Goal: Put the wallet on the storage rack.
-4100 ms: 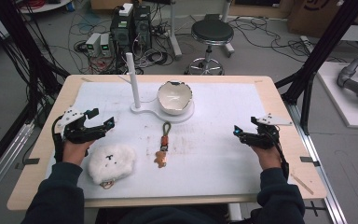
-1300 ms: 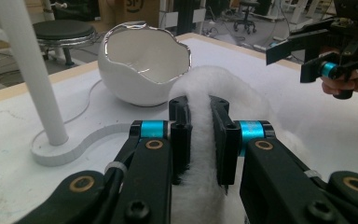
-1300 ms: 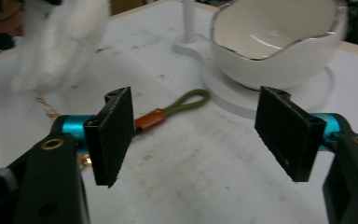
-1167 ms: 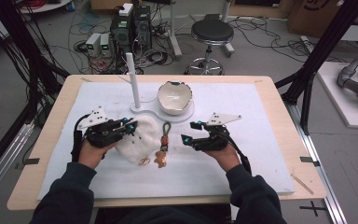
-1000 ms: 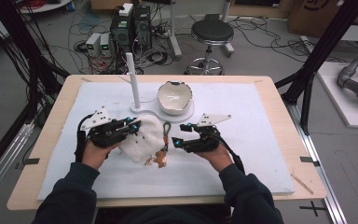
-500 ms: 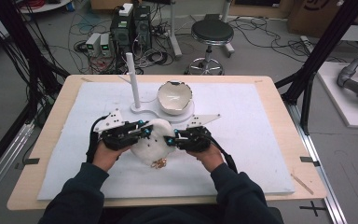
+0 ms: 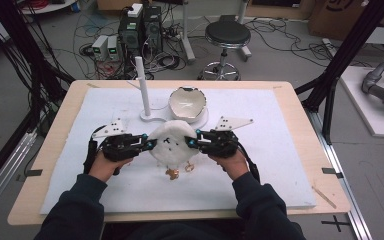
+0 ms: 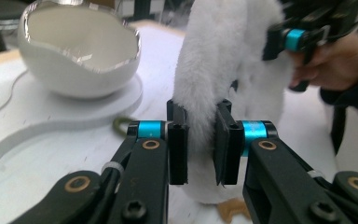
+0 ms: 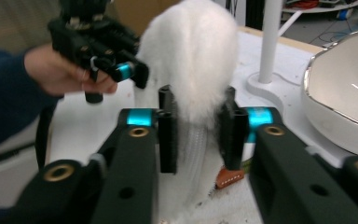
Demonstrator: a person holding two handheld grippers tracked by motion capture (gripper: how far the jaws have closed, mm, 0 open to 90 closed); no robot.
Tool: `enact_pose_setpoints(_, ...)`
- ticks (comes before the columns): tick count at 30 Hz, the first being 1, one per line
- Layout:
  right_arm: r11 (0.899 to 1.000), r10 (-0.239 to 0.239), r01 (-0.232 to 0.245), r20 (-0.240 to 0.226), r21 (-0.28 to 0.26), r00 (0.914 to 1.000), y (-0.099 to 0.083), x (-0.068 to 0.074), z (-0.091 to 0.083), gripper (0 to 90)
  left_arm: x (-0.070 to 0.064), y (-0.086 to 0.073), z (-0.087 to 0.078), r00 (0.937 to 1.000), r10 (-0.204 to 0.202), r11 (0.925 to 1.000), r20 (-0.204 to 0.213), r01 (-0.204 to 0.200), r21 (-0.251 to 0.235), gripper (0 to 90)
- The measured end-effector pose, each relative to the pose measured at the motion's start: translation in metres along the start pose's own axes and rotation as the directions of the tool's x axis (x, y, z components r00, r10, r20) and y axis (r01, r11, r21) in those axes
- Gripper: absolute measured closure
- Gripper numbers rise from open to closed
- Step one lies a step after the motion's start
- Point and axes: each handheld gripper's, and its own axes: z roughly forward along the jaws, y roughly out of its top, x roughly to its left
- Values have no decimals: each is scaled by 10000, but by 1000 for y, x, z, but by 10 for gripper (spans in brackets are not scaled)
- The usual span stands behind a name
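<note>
A white fluffy plush toy (image 7: 172, 142) stands upright at the middle of the white mat (image 7: 280, 165), with small orange bits (image 7: 172, 173) at its lower edge. My left gripper (image 7: 147, 144) is shut on its left side and my right gripper (image 7: 194, 142) on its right side. In the left gripper view the jaws (image 8: 200, 140) pinch the fur of the plush (image 8: 223, 60), and the right gripper (image 8: 289, 39) grips it farther off. In the right gripper view the jaws (image 9: 197, 130) squeeze the plush (image 9: 191, 56), and the left gripper (image 9: 121, 70) holds its far side.
A white cracked-egg bowl (image 7: 187, 102) sits on a flat white base (image 7: 152, 119) with an upright post (image 7: 141, 82), just behind the plush. A brown strap piece (image 9: 228, 177) with a green ring (image 8: 120, 126) lies on the mat under the toy.
Both grippers came in from the table's sides. The left one carried the plush to the middle, over the strap. The right one has shut on its other side, and the toy stands upright.
</note>
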Motion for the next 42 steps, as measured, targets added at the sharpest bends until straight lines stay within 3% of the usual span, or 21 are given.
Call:
enact_pose_setpoints(3,9994,352,-353,-164,-50,9992,-2,-5,0,553,-1,1,-1,9999,104,9997,124,-101,-217,790)
enact_pose_setpoints(6,9993,366,-363,-284,105,9989,-3,-6,2,562,-2,1,0,9996,176,9991,214,-167,-389,790)
enact_pose_setpoints(7,9996,276,-272,-390,100,9989,-3,-4,2,689,-2,1,0,9998,147,9995,152,-143,-264,787)
enact_pose_setpoints(10,9997,-263,263,-188,6,9995,-1,1,2,746,1,-3,4,9982,-208,9996,-564,218,177,705)
enact_pose_setpoints(11,9997,-263,263,-188,6,9995,-1,1,2,746,1,-3,4,9982,-208,9996,-564,218,177,656)
enact_pose_setpoints(12,9975,-683,680,165,195,9975,1,4,2,752,3,-4,5,9932,-338,9983,-1111,387,431,603)
enact_pose_setpoints(13,9975,-683,680,165,195,9975,1,4,2,752,3,-4,5,9932,-338,9983,-1111,387,431,551)
enact_pose_setpoints(14,9948,-998,988,429,239,9941,4,3,-1,754,7,-4,2,9861,-273,9980,-1639,363,519,526)
enact_pose_setpoints(16,9911,-1325,1314,657,204,9890,9,0,-6,754,12,-4,-5,9781,-290,9990,-2061,353,269,485)
enact_pose_setpoints(17,9888,-1491,1483,744,165,9860,13,-1,-9,754,12,-4,-5,9781,-290,9990,-2061,353,269,460)
enact_pose_setpoints(19,9861,-1662,1651,921,191,9818,17,-3,-12,755,17,-3,-13,9682,-306,9995,-2482,317,4,444)
enact_pose_setpoints(21,9784,-2067,2048,1338,273,9692,32,-11,-18,754,24,-5,-21,9552,-437,9990,-2928,405,-173,397)
enact_pose_setpoints(22,9784,-2067,2048,1338,273,9692,32,-11,-18,754,28,-5,-25,9496,-493,9988,-3096,445,-225,397)
enact_pose_setpoints(24,9716,-2367,2339,1608,368,9582,50,-21,-23,754,34,-7,-32,9356,-745,9972,-3452,674,-325,292)
enact_pose_setpoints(25,9716,-2367,2339,1608,368,9582,50,-21,-23,754,37,-8,-35,9255,-873,9962,-3685,788,-381,292)
enact_pose_setpoints(26,9669,-2550,2519,1807,404,9499,62,-28,-24,754,39,-9,-37,9182,-971,9952,-3839,866,-448,204)
enact_pose_setpoints(29,9563,-2924,2856,1938,628,9365,81,-38,-23,754,45,-11,-44,9085,-873,9961,-4087,740,-484,204)
enact_pose_setpoints(33,9349,-3535,3367,2096,1123,9117,101,-51,-14,754,47,-12,-48,9025,-620,9979,-4263,471,-453,204)
enact_pose_setpoints(35,9321,-3595,3387,2138,1281,9083,106,-54,-10,754,49,-13,-50,8991,-703,9973,-4320,537,-505,204)
enact_pose_setpoints(38,9196,-3890,3622,2234,1522,8937,123,-63,0,754,50,-14,-51,8968,-738,9971,-4362,585,-486,204)
enact_pose_setpoints(42,9160,-3953,3647,2214,1672,8914,132,-69,7,754,52,-16,-51,8953,-791,9968,-4384,664,-442,205)
